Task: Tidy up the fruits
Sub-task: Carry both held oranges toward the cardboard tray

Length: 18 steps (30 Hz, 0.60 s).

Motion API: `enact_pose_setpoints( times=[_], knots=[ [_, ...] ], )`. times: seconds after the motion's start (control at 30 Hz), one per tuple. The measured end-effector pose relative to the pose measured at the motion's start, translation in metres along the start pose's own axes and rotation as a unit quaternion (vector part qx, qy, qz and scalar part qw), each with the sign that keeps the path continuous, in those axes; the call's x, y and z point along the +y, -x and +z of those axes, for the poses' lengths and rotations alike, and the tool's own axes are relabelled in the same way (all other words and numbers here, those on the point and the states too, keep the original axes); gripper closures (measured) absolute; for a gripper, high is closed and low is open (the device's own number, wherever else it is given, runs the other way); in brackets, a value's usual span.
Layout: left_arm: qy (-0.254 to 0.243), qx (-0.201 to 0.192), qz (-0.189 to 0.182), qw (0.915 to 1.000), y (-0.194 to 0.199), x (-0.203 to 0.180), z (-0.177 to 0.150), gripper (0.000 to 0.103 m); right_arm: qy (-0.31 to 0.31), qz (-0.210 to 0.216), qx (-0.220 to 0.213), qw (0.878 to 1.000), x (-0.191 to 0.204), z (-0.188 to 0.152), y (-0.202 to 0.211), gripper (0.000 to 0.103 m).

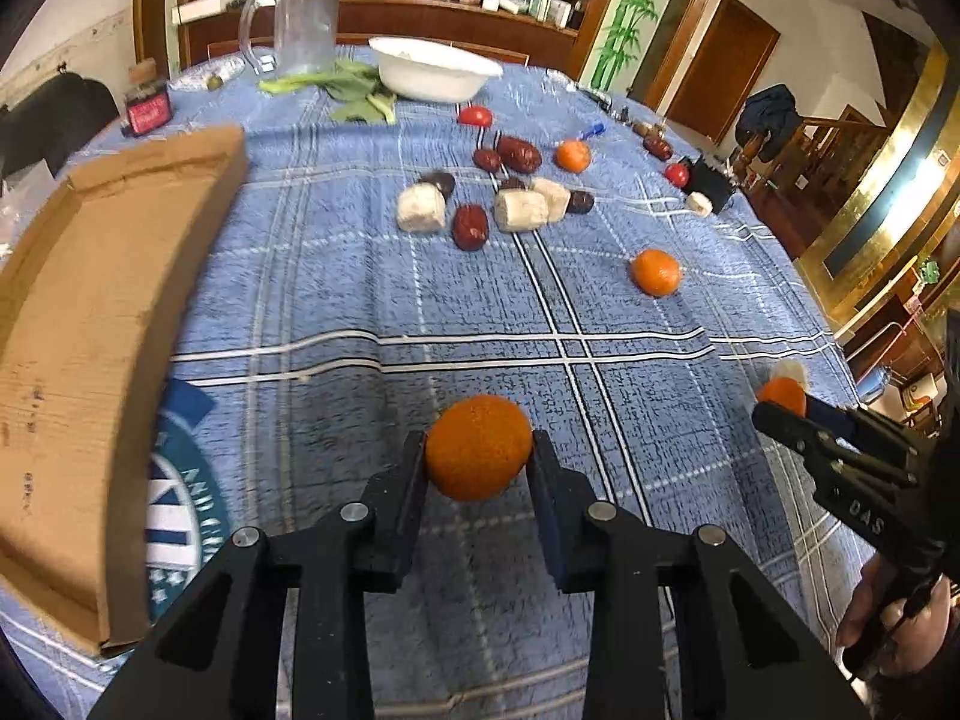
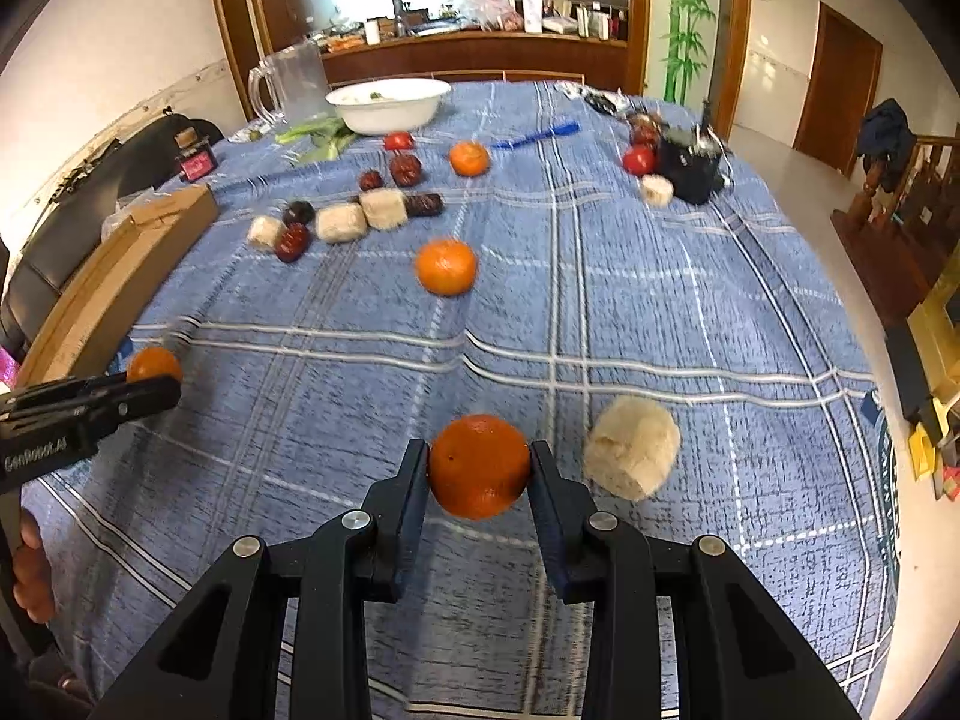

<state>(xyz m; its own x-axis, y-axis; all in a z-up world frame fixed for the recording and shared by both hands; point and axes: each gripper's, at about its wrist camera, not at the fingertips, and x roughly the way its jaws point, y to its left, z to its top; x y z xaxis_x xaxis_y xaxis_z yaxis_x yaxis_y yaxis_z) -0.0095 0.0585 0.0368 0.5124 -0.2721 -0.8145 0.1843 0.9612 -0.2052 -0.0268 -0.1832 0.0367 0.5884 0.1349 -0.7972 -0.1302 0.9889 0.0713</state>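
Note:
My left gripper (image 1: 479,450) is shut on a tangerine (image 1: 478,447) held above the blue plaid tablecloth (image 1: 360,276). My right gripper (image 2: 480,457) is shut on another tangerine (image 2: 480,466); it also shows at the right edge of the left wrist view (image 1: 780,399). The left gripper and its tangerine (image 2: 154,364) show at the left of the right wrist view. Two loose tangerines (image 1: 656,271) (image 1: 572,155) lie mid-table, among dark red dates (image 1: 469,227), pale beige chunks (image 1: 421,207) and small red tomatoes (image 1: 475,115).
A shallow cardboard box (image 1: 90,348) lies at the left. A white bowl (image 1: 433,69), a clear jug (image 1: 300,21) and green leaves (image 1: 354,90) stand at the far end. A beige lump (image 2: 632,446) lies right of my right gripper. A black object (image 2: 690,165) sits far right.

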Motion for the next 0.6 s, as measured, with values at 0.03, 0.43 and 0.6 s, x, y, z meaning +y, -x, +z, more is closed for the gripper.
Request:
enact_pose_setpoints(
  times=[0.03,0.43,0.6],
  knots=[
    [-0.003,-0.006,-0.001,1.0,0.006,0.001,-0.001,0.071,0.002,0.002,-0.003,1.0,0.004,0.002,0.002,0.068],
    [0.049,-0.068,0.029,0.996,0.075,0.073,-0.006,0.071,0.079,0.065,-0.009,0.995,0.11,0.04,-0.005,0.068],
    [0.095,-0.082,0.063,0.99,0.093,0.127,-0.01,0.071,0.114,0.108,-0.004,0.988,0.168,0.066,-0.018,0.068]
  ],
)
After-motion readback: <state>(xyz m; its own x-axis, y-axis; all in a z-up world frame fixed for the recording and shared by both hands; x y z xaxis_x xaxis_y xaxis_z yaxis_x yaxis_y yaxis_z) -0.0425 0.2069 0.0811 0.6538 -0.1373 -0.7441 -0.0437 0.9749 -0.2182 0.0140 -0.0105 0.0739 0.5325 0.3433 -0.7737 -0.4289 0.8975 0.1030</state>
